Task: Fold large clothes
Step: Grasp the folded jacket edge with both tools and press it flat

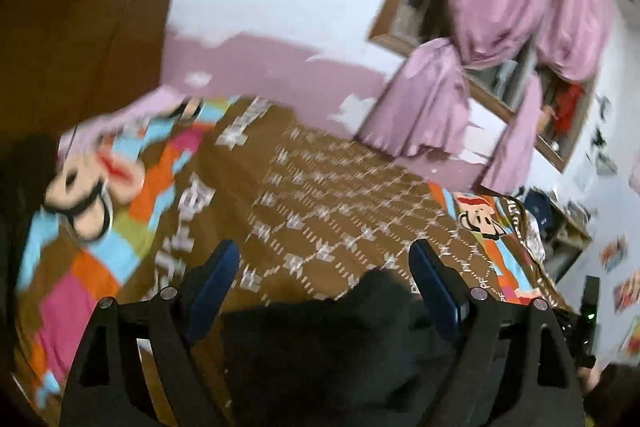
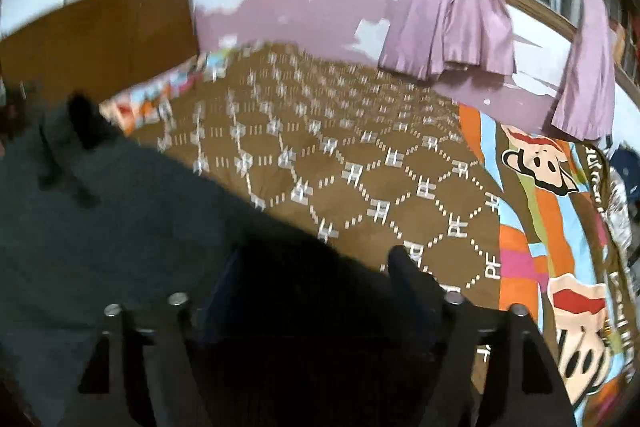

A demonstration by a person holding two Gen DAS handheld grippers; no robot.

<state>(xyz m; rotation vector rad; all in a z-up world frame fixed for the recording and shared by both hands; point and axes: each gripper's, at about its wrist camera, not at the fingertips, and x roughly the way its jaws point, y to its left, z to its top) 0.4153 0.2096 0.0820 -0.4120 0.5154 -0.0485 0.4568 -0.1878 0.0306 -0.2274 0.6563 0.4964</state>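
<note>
Left gripper (image 1: 324, 263): jaws wide, dark garment (image 1: 320, 339) loose between them. Right gripper (image 2: 316, 267): jaws wide (only this view shows the garment spread leftward across the bedspread (image 2: 360, 155)).

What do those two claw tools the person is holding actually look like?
Each is a black frame of angled struts with silver pivot pins. The left gripper has two flat fingers with blue pads. The right gripper looks alike, but its fingers show too dark for pad colour.

Open brown bedspread (image 2: 360, 155) ahead, unobstructed toward the wall. Blocked low and left by dark garment (image 2: 120, 227). Curtain (image 2: 452, 27) overhanging far bed edge; headboard (image 1: 76, 39) closing left.
</note>
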